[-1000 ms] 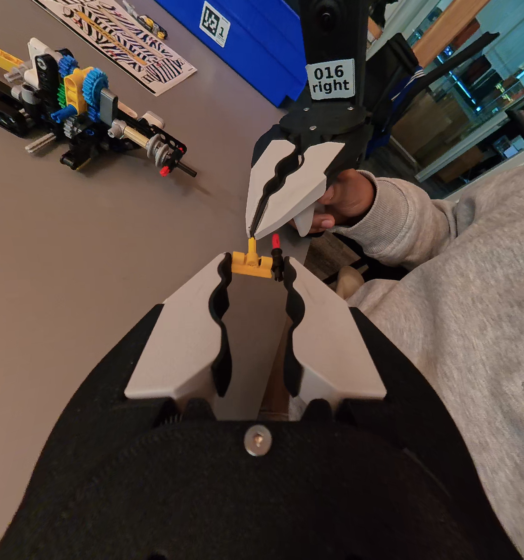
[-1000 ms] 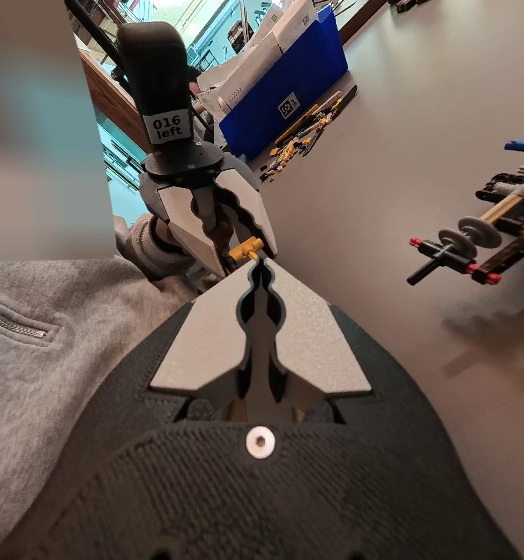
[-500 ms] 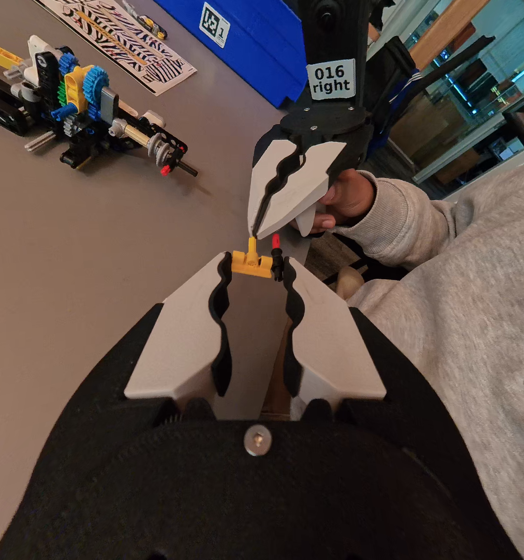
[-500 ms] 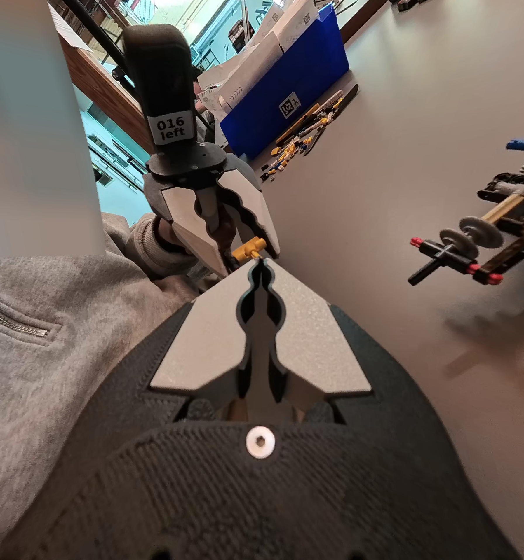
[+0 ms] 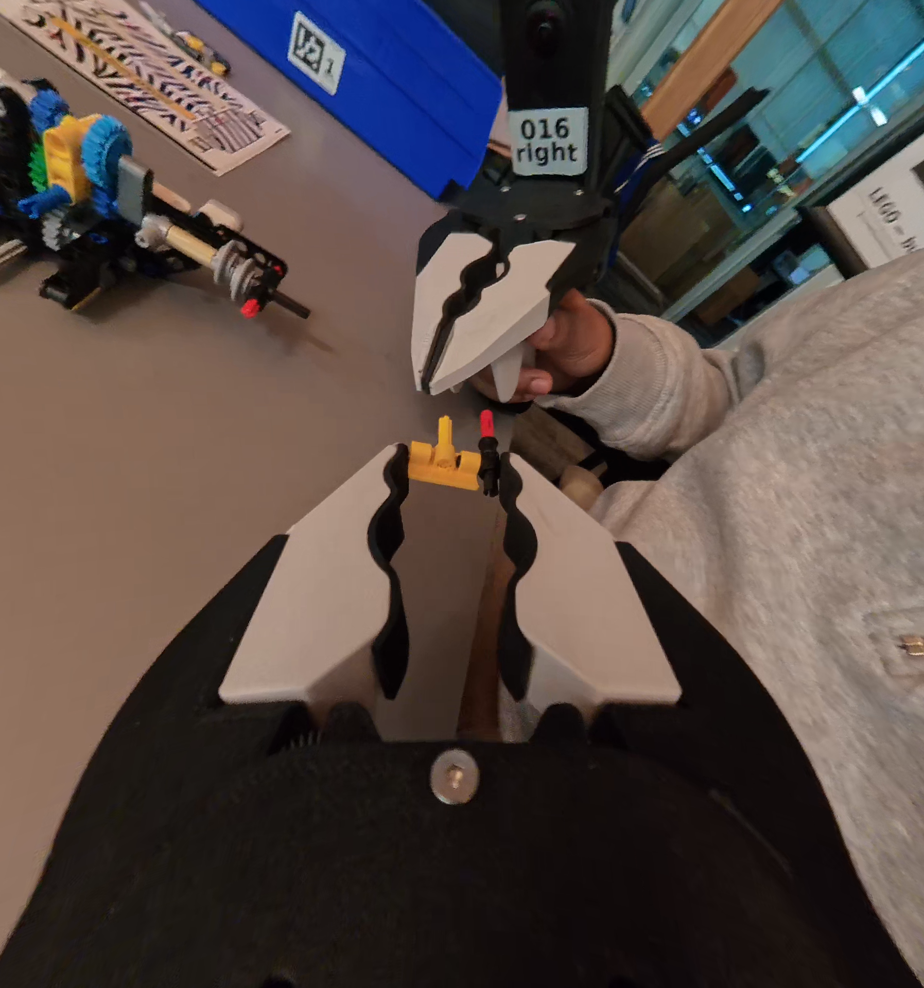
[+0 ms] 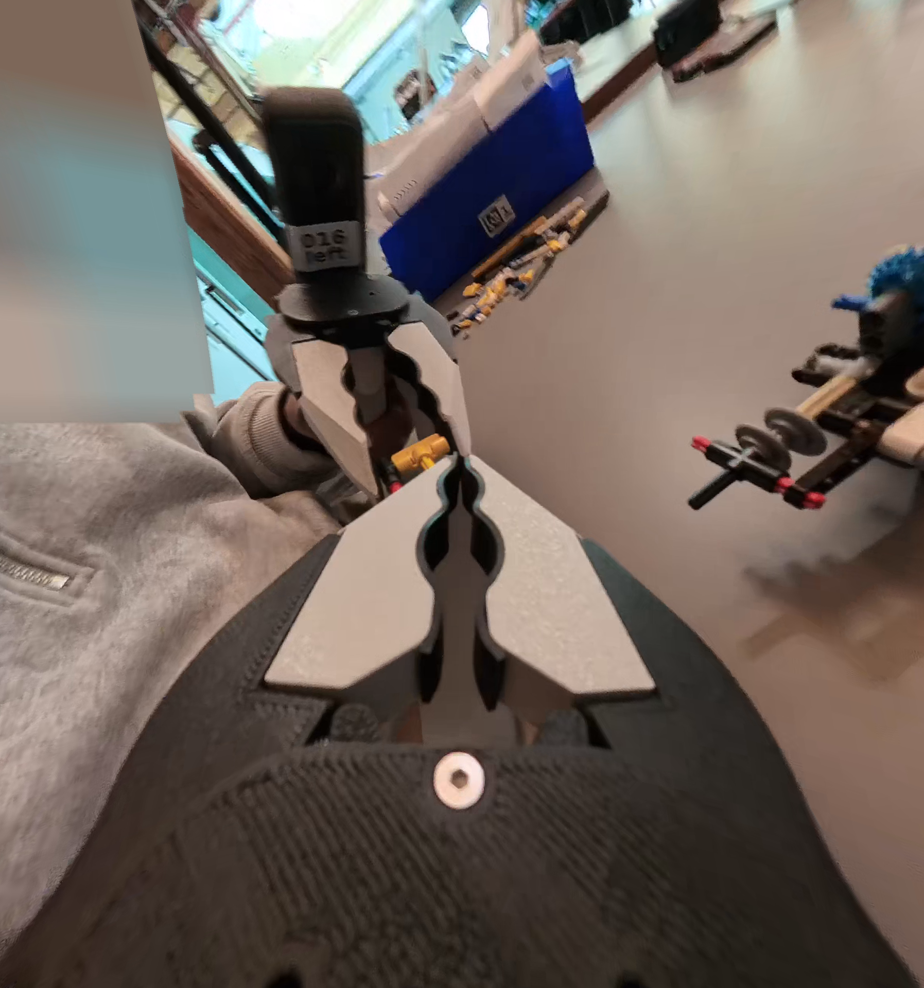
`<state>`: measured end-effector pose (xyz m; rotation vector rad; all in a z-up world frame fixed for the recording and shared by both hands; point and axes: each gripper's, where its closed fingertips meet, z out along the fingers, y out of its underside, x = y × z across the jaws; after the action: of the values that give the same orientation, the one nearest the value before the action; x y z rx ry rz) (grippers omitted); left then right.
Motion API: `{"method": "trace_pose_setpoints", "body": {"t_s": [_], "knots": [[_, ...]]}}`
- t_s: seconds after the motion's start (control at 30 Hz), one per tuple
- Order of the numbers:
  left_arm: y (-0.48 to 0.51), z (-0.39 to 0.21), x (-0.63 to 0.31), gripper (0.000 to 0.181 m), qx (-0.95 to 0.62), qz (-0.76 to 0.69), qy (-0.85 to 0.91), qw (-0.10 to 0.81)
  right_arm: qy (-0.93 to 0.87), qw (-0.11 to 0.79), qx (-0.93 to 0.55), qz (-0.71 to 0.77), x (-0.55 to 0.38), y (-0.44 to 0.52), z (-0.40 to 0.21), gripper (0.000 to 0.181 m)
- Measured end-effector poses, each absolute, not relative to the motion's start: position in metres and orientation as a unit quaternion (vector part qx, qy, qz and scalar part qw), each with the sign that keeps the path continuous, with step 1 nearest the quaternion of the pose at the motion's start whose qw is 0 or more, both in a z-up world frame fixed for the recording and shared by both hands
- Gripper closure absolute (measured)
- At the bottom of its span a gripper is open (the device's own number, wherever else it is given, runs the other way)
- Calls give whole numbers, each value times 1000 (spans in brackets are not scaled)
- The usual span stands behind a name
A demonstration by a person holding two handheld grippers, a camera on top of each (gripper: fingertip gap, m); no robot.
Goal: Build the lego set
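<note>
My left gripper (image 5: 449, 466) is shut on a small yellow lego piece (image 5: 441, 466) with a yellow peg standing up from it. A black pin with a red tip (image 5: 487, 446) sits at its right fingertip. My right gripper (image 5: 425, 386) hangs just above the peg, jaws shut and empty, clear of it. In the right wrist view my right gripper (image 6: 462, 461) is shut, with the left gripper (image 6: 419, 470) and the yellow piece (image 6: 419, 457) just beyond its tips. The part-built lego model (image 5: 101, 214) lies on the grey table (image 5: 155, 481), far left.
A blue bin (image 5: 395, 80) stands at the back, with a striped sticker sheet (image 5: 144, 80) beside it. Loose lego parts (image 6: 524, 262) lie in front of the bin (image 6: 491, 214). The model (image 6: 850, 417) is at the right. A person's grey sleeve (image 5: 770, 481) fills the right. Left and right tips are no more than a few centimetres apart.
My right gripper has drawn up and away from the yellow peg, which stays in the yellow piece. My left gripper keeps its hold.
</note>
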<state>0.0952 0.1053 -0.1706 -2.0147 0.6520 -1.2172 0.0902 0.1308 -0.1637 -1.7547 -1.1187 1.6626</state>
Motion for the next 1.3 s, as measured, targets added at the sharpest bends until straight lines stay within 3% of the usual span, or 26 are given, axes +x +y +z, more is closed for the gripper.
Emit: {"method": "trace_pose_setpoints", "body": {"t_s": [0.23, 1.3], "knots": [[105, -156, 91, 150, -740, -510, 242, 365, -444, 269, -605, 604, 95, 125, -154, 181], [103, -159, 98, 150, -735, -527, 241, 352, -461, 239, -591, 618, 94, 114, -155, 181]]}}
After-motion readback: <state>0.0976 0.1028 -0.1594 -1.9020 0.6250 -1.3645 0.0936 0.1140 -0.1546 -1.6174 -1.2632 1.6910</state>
